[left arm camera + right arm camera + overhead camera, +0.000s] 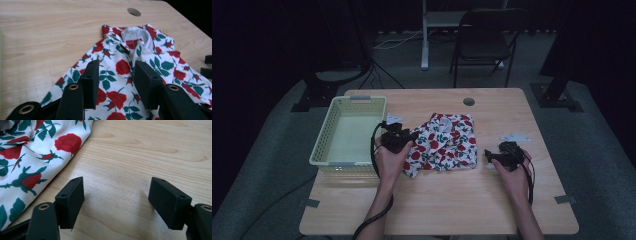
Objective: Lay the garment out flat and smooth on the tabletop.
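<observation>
A yellow basket (pixel 348 131) is seen left of centre in the high view. The rose-printed garment (pixel 130 72) lies crumpled beneath the left gripper (pixel 116 75), whose jaws are held apart; the right gripper (pixel 116 200) is likewise spread over bare table (pixel 140 157).

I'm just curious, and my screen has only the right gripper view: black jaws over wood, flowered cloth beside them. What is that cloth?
Observer: A crumpled rose-print garment with a white collar, lying in the middle of the table.
Operator: Where is the other gripper?
Observer: The left gripper is over the garment's left edge, jaws open, fabric beneath them.
Operator: Anything else on the table?
Observer: A pale yellow basket stands left of the garment.
</observation>
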Available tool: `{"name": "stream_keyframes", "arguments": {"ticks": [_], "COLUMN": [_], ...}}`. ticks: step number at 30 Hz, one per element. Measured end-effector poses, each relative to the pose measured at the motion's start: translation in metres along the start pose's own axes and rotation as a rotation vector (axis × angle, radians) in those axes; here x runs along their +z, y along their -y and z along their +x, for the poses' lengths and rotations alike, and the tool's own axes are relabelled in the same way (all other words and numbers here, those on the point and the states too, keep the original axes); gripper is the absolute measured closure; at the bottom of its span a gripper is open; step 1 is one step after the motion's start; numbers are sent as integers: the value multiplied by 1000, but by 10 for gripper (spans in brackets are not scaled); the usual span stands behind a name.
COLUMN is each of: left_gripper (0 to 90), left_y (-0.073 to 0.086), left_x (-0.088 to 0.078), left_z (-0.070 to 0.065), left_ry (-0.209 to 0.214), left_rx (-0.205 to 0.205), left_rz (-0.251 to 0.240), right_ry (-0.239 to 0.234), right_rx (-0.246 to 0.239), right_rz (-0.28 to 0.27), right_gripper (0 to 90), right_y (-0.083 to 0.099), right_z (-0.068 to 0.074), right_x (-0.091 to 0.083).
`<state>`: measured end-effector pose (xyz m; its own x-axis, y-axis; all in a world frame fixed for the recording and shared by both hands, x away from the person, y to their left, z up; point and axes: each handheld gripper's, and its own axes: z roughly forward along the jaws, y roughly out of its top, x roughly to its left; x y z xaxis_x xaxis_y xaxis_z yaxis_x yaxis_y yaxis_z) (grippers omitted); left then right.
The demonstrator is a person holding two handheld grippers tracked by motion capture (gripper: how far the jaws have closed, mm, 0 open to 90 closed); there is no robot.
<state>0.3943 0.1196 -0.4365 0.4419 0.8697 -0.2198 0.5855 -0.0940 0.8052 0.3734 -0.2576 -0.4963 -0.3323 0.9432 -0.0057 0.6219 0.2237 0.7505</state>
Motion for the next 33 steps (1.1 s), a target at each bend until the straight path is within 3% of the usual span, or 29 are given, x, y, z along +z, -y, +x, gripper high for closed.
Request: {"name": "stream_keyframes", "arguments": {"ticks": [15, 33], "left_gripper": [569, 558], "left_y": [18, 35], "left_x": [17, 30], "left_z": [-7, -7], "left_ry": [-3, -3], "left_rx": [26, 25], "left_rz": [42, 79], "right_ry": [0, 9], "right_rx": [-1, -30], "right_rz": [-1, -41], "right_gripper": [285, 413], "right_y": [0, 1], "right_z": [0, 4], "right_x": [0, -3]}}
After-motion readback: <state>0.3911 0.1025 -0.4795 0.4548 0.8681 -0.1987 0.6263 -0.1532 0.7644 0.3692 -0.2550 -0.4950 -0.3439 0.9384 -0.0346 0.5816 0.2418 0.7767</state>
